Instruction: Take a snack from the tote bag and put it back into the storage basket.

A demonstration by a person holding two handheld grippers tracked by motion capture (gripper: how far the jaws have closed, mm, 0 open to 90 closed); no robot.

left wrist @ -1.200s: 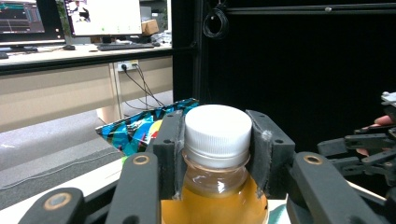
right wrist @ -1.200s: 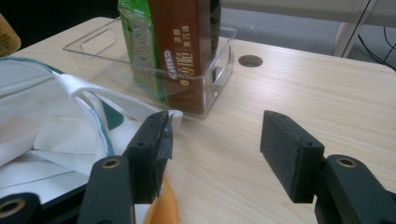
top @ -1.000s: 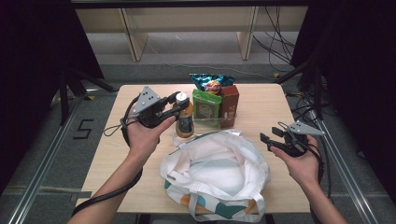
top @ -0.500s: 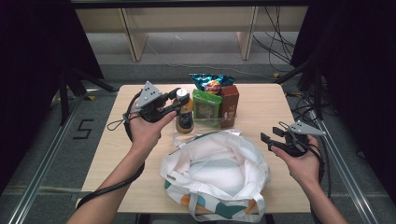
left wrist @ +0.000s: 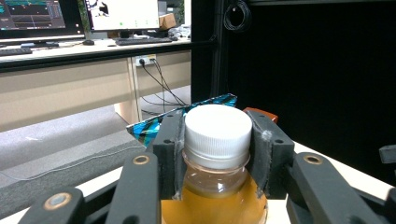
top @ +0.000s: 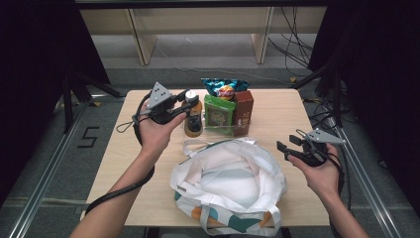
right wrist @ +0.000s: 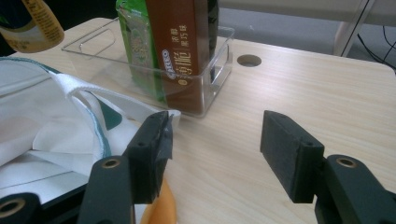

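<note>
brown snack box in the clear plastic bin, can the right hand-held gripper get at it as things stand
Probably yes: the right hand-held gripper is open and empty, with bare wooden table between it and the brown snack box; the clear plastic bin wall shields only its base.

One bottle (top: pixel 193 118), one tote bag (top: pixel 229 188), one clear tray (right wrist: pixel 205 81), three snack packs (top: pixel 229 106) and two grippers (top: pixel 168 106) are counted.

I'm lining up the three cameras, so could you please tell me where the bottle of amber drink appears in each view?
High view: the bottle stands left of the clear bin, at the left gripper.
Left gripper view: bottom centre, its white cap between the jaws.
Right gripper view: top left corner, cut by the edge.
Shared landmark: the brown carton.
</note>
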